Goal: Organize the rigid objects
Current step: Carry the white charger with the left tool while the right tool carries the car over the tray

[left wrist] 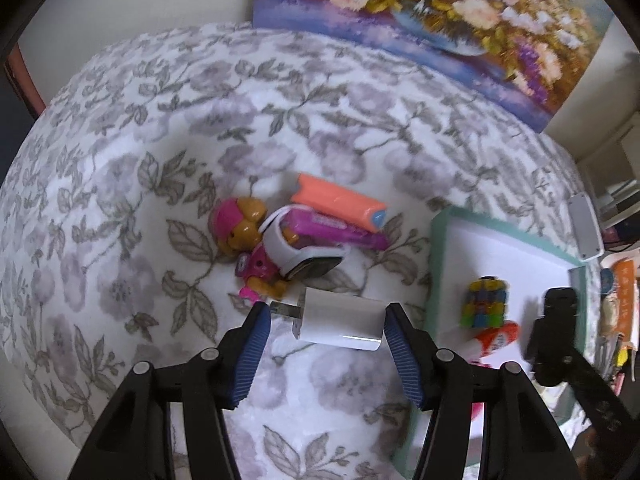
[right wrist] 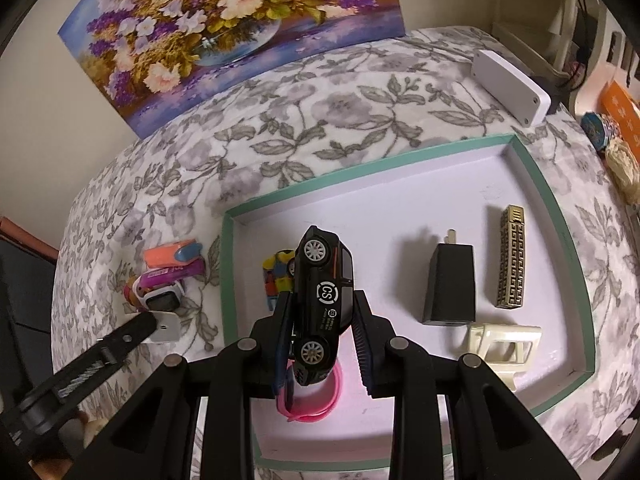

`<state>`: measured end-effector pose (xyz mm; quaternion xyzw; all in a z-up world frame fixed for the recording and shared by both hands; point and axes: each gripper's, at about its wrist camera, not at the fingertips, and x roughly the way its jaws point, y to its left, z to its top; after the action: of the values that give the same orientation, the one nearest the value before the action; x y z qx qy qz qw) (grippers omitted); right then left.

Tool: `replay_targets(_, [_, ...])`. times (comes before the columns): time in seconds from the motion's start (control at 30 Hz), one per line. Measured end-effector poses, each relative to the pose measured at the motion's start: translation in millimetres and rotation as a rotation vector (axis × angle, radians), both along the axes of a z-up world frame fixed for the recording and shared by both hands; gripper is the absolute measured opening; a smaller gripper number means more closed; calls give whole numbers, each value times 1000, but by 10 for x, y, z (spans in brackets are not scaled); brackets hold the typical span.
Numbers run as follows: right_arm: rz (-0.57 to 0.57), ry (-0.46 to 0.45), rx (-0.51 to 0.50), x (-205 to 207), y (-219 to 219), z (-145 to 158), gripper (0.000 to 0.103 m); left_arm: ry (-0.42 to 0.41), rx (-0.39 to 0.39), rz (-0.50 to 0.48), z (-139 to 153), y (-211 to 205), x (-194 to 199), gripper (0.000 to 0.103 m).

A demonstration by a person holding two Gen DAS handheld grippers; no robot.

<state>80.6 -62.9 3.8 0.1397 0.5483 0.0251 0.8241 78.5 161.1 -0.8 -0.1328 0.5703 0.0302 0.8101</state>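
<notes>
Home room, floral blanket (left wrist: 200, 120), flower painting (right wrist: 224, 28), toys

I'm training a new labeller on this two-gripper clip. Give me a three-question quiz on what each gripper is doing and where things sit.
1. True or false: the right gripper holds a black toy car above the tray.
2. What lies between the left gripper's jaws?
3. Which is inside the tray? A) black charger B) pup figure C) orange block

Key: 1 true; 2 white charger; 3 A.

"CS" on black toy car (right wrist: 322, 292)
</notes>
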Motion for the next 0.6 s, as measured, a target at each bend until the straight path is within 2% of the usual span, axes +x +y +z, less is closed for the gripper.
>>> replay_targets(0.17, [-41,-6,21,-5,-187,23,30,-38,-15,-43,173,-169,-31,62])
replay_targets(0.33, [-134,4,37,-24,-546,-20,30,-64,-19,-120,302,-459,-102,62])
replay_targets(0.43, [-192,8,59,-51,-775,-42,30,-68,-23,-170,339,-660,-133,62])
replay_targets(0.6, [-262,18,35,-101,-1055,-81,30,-47,-19,-259,307,-1032,-184,62])
